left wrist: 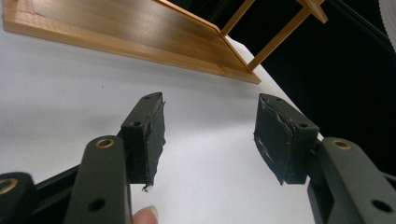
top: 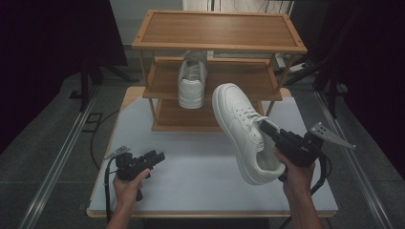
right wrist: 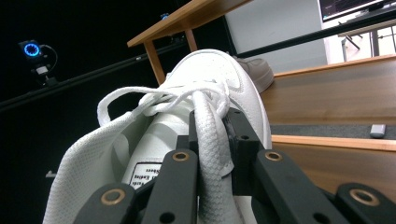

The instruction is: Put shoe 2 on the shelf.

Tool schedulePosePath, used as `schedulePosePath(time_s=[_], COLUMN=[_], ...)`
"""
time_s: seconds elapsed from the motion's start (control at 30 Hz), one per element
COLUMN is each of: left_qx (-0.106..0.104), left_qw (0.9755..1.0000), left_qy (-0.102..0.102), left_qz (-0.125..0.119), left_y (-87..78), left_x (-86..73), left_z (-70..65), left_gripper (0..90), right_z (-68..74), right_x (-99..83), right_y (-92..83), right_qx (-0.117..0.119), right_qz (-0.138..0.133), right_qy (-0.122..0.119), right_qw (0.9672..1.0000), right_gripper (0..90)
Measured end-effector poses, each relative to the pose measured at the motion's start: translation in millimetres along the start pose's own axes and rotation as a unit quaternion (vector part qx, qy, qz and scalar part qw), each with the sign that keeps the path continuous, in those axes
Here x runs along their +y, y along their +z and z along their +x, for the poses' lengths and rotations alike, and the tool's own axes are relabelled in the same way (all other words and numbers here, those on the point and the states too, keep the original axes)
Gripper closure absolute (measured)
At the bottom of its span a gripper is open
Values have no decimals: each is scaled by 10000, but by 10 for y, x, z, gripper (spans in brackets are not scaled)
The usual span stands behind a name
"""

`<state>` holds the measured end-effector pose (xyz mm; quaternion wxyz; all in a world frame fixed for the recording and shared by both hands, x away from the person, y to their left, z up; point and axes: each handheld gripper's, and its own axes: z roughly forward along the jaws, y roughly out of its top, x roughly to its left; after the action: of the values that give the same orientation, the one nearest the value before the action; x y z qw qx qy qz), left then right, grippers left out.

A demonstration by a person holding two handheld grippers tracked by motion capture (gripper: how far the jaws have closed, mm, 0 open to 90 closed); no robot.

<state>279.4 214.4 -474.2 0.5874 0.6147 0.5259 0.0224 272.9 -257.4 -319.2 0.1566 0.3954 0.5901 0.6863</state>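
Nearest to us, at the near edge of the white-topped table (top: 200,162), our two hands each hold a black two-jaw gripper. Our left gripper (top: 157,156) sits low over the table near its near left corner, and in the left gripper view (left wrist: 210,135) its jaws stand spread wide with nothing between them, the worn black pads (left wrist: 156,135) facing each other over bare white tabletop. A fingertip (left wrist: 145,215) shows at the bottom edge of that view.

Our right gripper (top: 267,128) is raised above the near right part of the table and carries a white lace-up leather sneaker (top: 241,129). In the right gripper view (right wrist: 212,140) the jaws are pinched on the sneaker's white textured tongue (right wrist: 210,135), with the knotted white laces (right wrist: 159,100) just beyond them. From the high view we see the sneaker tilted, its toe pointing toward the far edge and raised, its heel lower and close to our right hand (top: 296,174).

At the far edge of the table stands a three-tier wooden shoe rack (top: 219,31). On its middle shelf (top: 239,78), toward the left side, rests a second white sneaker (top: 192,81), upright, its toe reaching the shelf's front edge. The carried sneaker's toe is near the rack's front, beside that second sneaker but apart from it.
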Motion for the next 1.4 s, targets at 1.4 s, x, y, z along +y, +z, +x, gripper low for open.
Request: schedulePosePath(time_s=[1.4], left_qx=[-15], left_qw=[10000], left_qy=[-12], left_qz=[-75], left_y=[-50], left_x=[30], left_z=[34], left_gripper=[432], right_z=[-217], right_x=[324], right_y=[789], right_qx=[-959], right_qz=[-142], right_qy=[297], right_qw=[9948], right_gripper=[819])
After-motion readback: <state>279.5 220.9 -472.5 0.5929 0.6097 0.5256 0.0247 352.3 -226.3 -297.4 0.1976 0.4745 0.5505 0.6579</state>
